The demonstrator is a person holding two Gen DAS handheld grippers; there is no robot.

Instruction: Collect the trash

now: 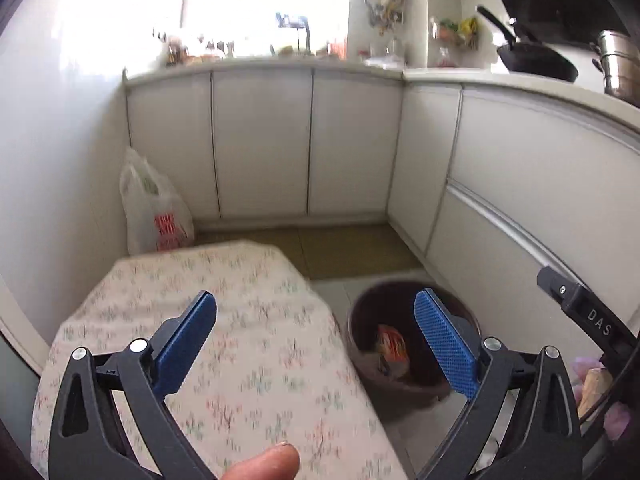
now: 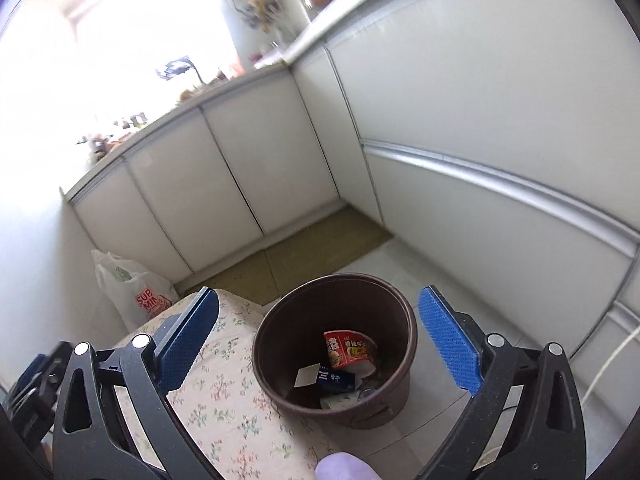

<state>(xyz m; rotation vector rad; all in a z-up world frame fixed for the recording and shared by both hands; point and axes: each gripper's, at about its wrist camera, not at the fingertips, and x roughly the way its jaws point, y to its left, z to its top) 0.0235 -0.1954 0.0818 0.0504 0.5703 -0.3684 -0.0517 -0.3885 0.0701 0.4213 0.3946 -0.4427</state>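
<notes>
A dark brown trash bin stands on the floor beside a table with a floral cloth. In it lie a red noodle cup, a blue carton and a small white scrap. The bin and the cup also show in the left wrist view. My right gripper is open and empty above the bin. My left gripper is open and empty over the table's right edge. Part of the right gripper shows at the right of that view.
White cabinet doors run along the back and right, with a cluttered counter above. A white plastic shopping bag sits in the left corner on the floor. A black pan and steel pot stand on the right counter.
</notes>
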